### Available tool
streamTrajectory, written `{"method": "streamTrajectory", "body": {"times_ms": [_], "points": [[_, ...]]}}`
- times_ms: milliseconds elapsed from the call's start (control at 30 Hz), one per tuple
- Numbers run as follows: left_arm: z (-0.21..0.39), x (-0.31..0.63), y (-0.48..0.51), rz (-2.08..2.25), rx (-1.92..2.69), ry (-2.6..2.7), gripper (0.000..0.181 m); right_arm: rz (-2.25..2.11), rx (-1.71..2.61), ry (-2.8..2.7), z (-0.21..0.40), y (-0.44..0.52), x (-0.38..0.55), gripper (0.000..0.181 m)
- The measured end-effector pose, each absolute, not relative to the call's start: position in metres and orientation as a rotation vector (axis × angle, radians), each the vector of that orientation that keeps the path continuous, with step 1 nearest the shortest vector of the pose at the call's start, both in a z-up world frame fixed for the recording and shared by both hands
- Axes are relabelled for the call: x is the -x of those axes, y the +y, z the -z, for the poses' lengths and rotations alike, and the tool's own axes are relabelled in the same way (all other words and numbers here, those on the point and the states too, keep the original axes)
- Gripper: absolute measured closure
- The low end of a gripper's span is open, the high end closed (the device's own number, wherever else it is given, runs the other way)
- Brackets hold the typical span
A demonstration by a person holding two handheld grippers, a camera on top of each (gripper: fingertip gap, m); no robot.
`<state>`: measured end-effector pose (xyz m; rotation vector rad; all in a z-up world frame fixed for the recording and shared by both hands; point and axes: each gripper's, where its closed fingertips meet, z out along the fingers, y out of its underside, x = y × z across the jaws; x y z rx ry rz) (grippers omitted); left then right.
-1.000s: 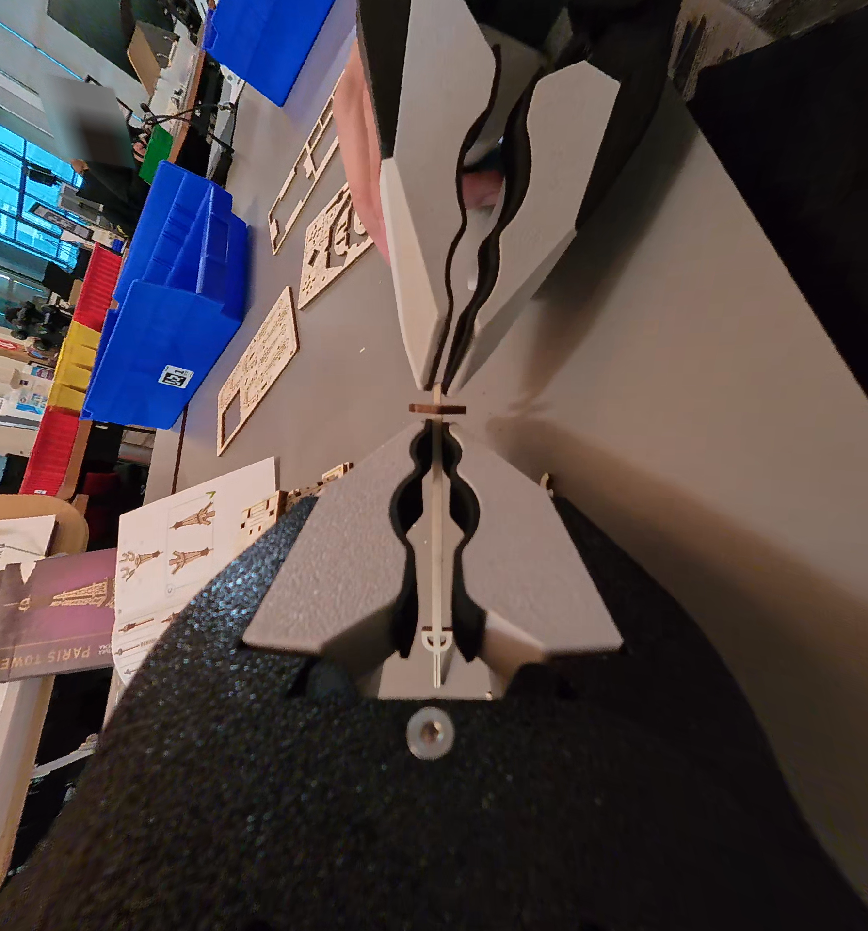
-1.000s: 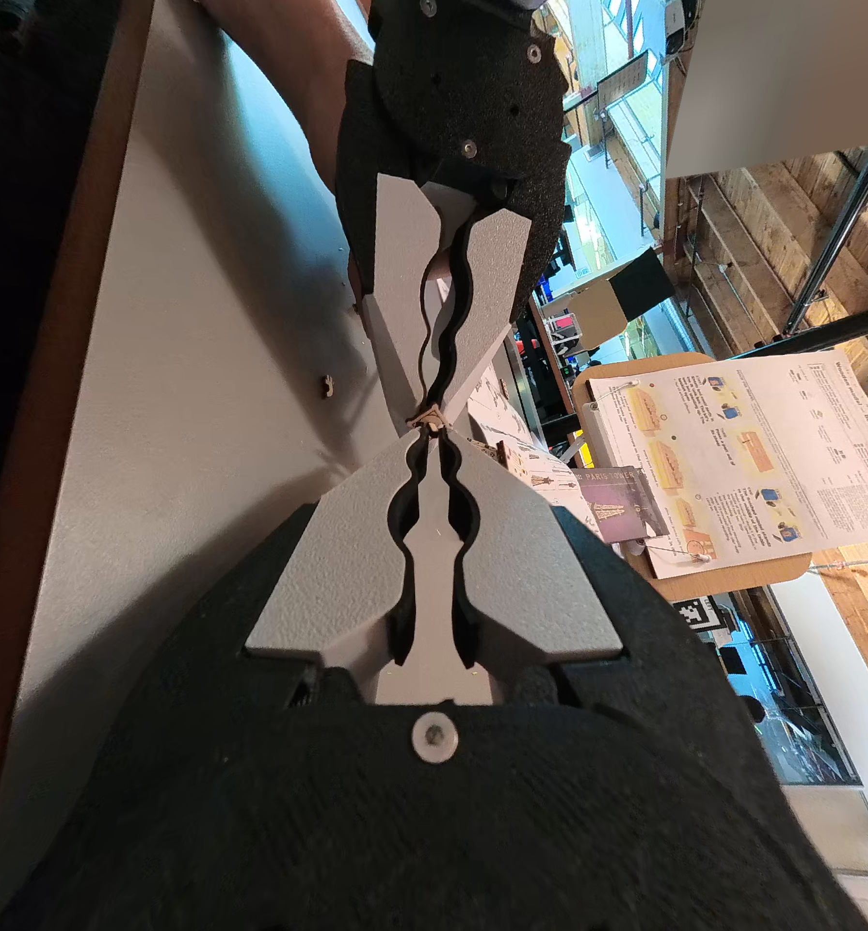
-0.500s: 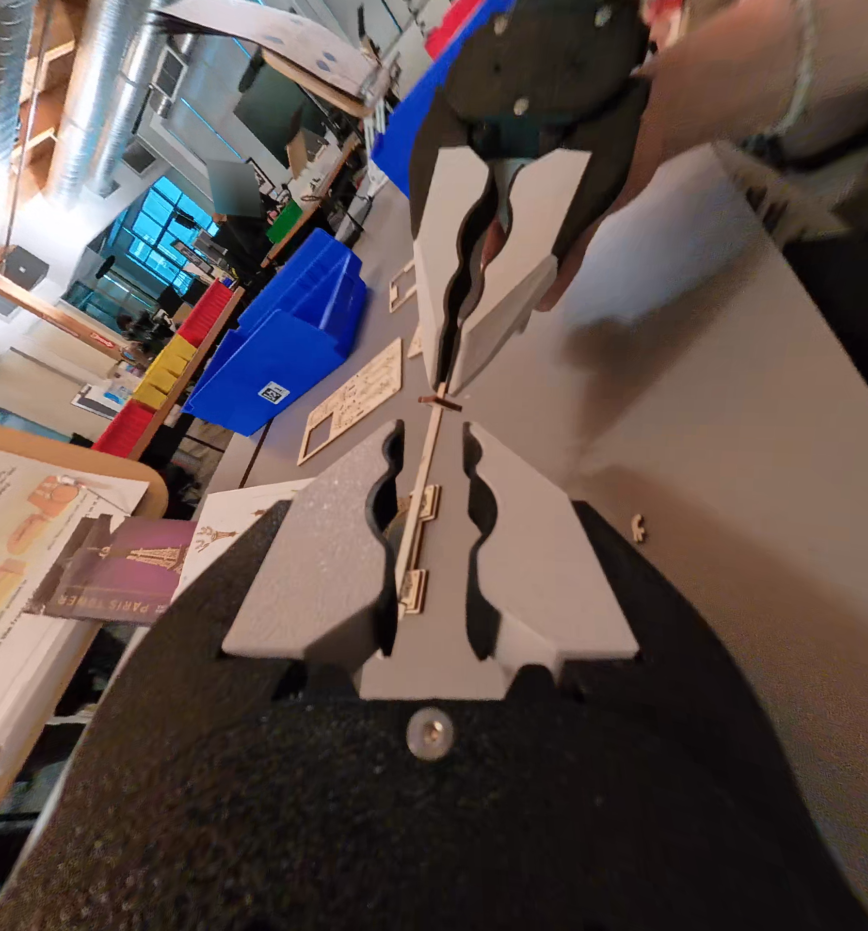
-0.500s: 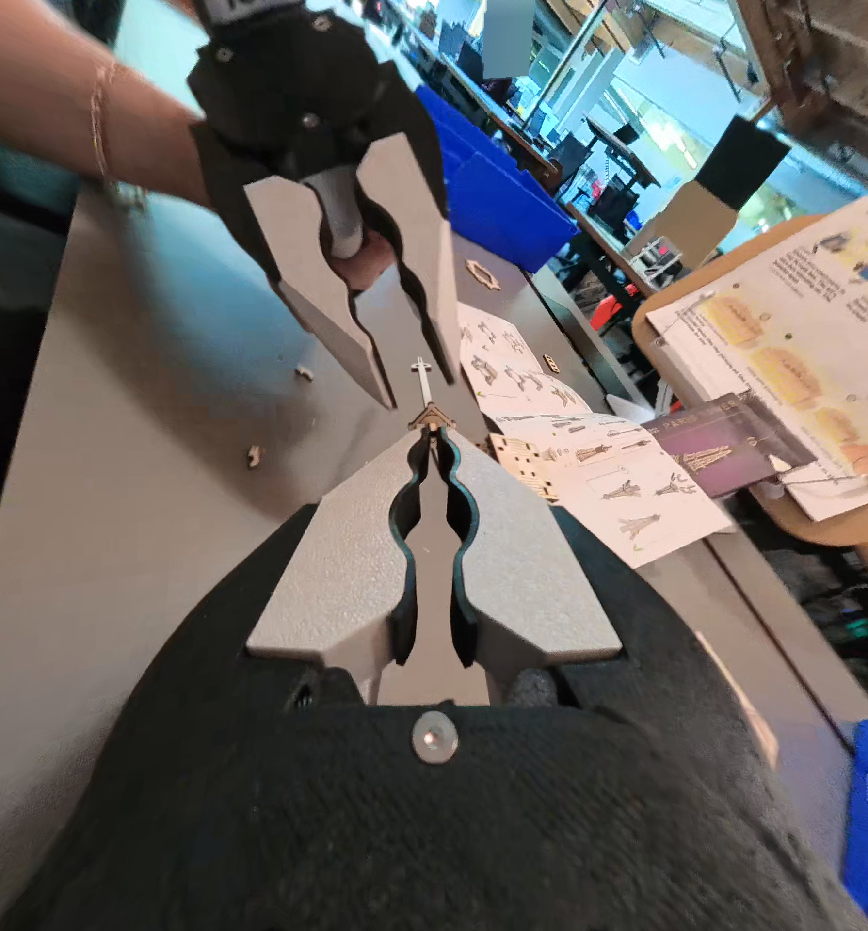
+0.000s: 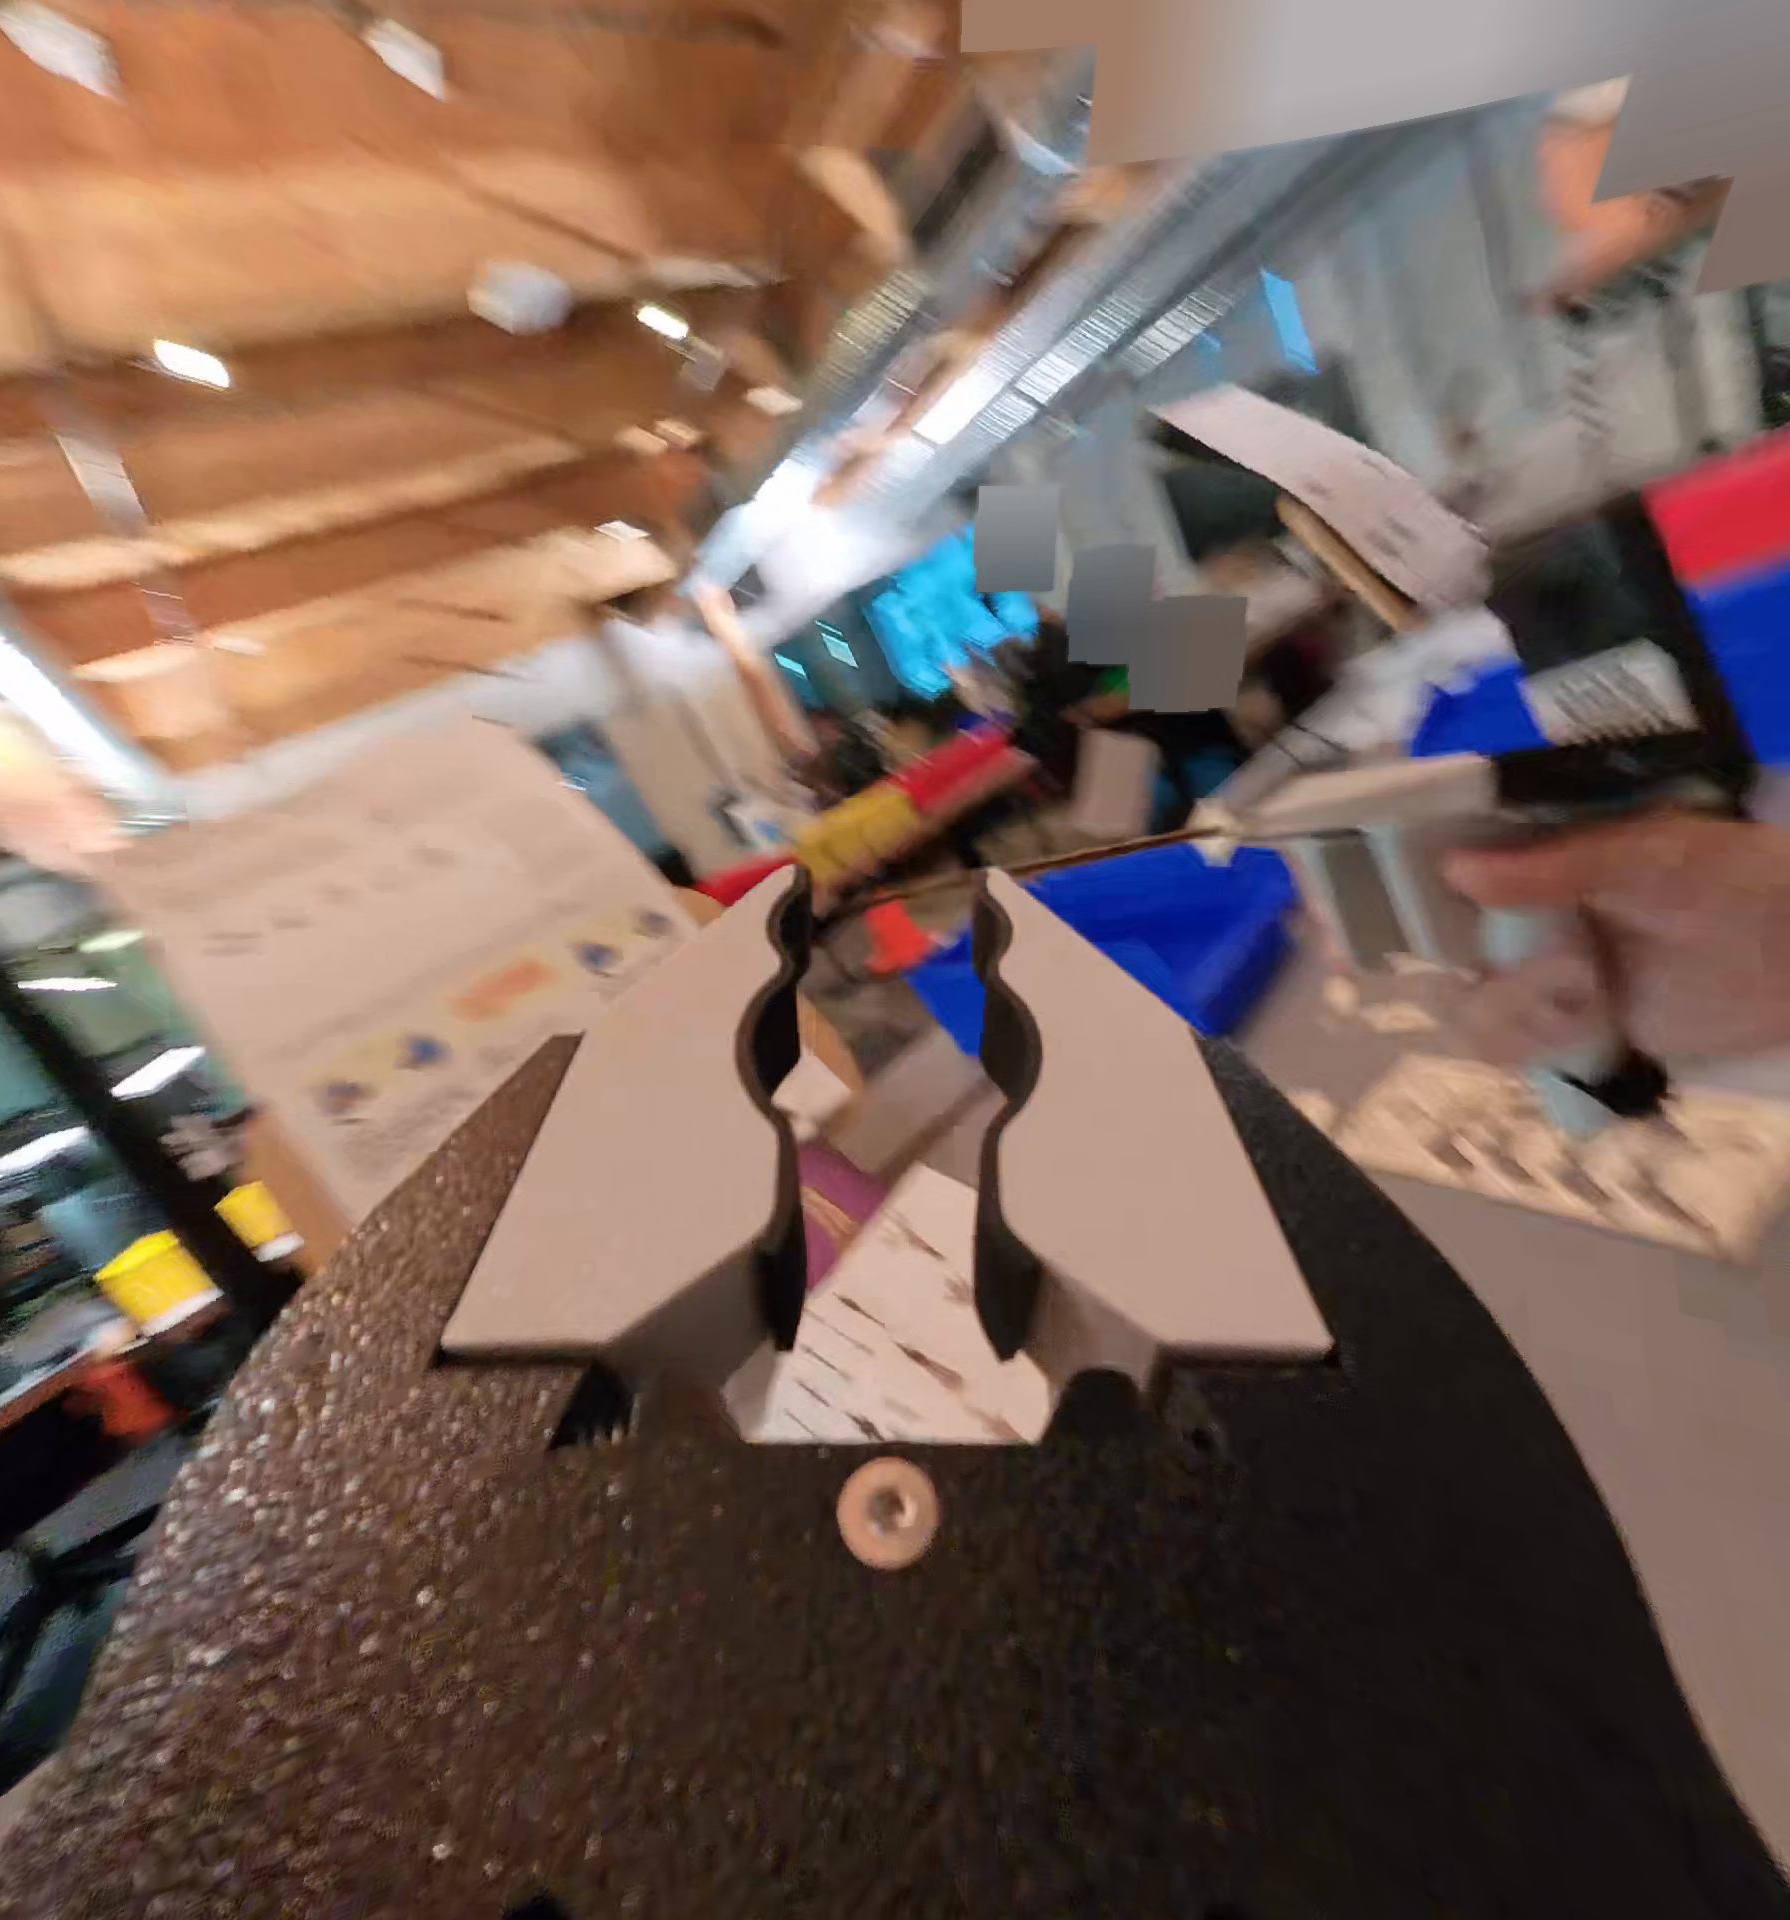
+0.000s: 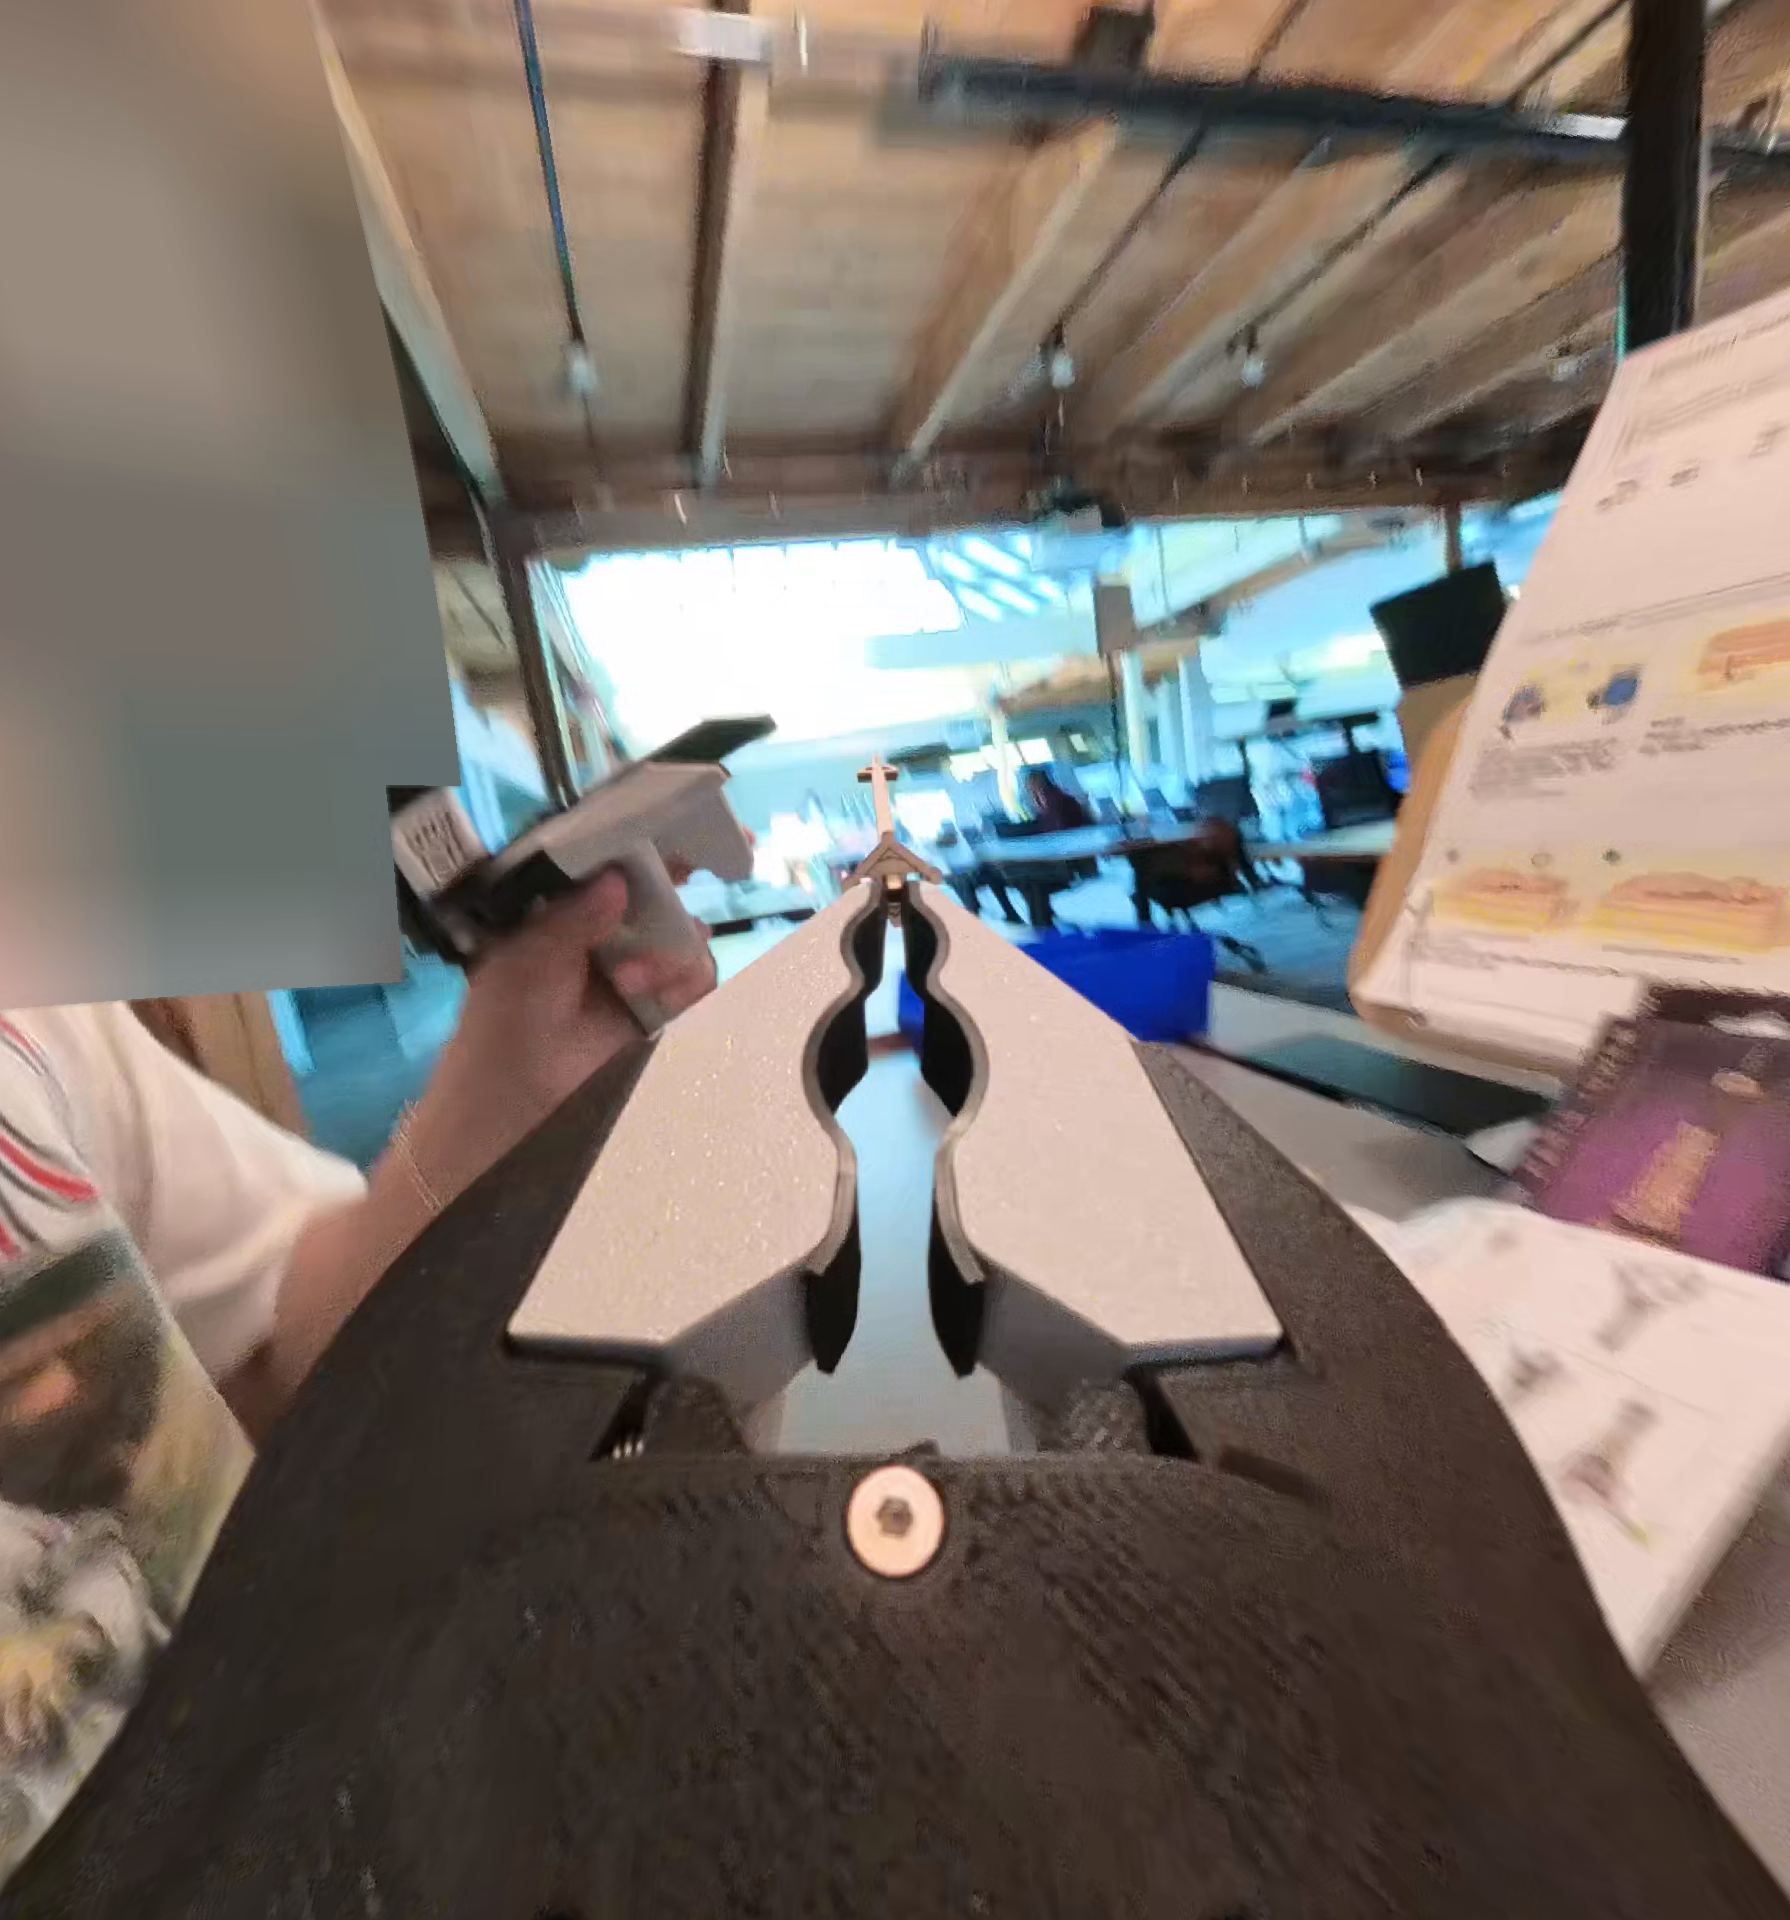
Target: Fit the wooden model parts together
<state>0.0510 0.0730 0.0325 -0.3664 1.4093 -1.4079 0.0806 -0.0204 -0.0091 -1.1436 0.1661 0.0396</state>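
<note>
Your left gripper (image 5: 889, 894) has its jaws spread, nothing between them. Your right gripper (image 6: 893, 885) is pinched tight on the wooden spire piece (image 6: 878, 821), tip sticking up past the fingertips, held in the air w/ blue bin (image 6: 1114, 977) beyond.

Open-plan workshop or maker-style lab. Exposed timber joists (image 6: 974, 208) and metal ducting (image 5: 1078, 343) span the ceiling; large windows (image 6: 766, 644) light the far side. Blue storage bins (image 5: 1151, 935) and a stacked red and yellow row (image 5: 901, 805) stand beyond the grey worktop (image 5: 1597, 1403). Illustrated instruction sheets (image 6: 1649, 727) stand at right, and far desks (image 6: 1078, 847) carry equipment.
</note>
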Motion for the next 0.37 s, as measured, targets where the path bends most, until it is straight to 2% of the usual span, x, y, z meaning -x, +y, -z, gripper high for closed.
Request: {"method": "streamTrajectory", "body": {"times_ms": [100,367], "points": [[-0.059,-0.039,0.087,1.484,0.432,1.257,0.156,-0.282,0.931,0.196,-0.026,-0.035,-0.07,0.181],[-0.069,0.001,-0.01,1.891,0.234,1.451,0.148,-0.855,0.654,0.141,-0.062,-0.039,-0.015,0.181]]}}
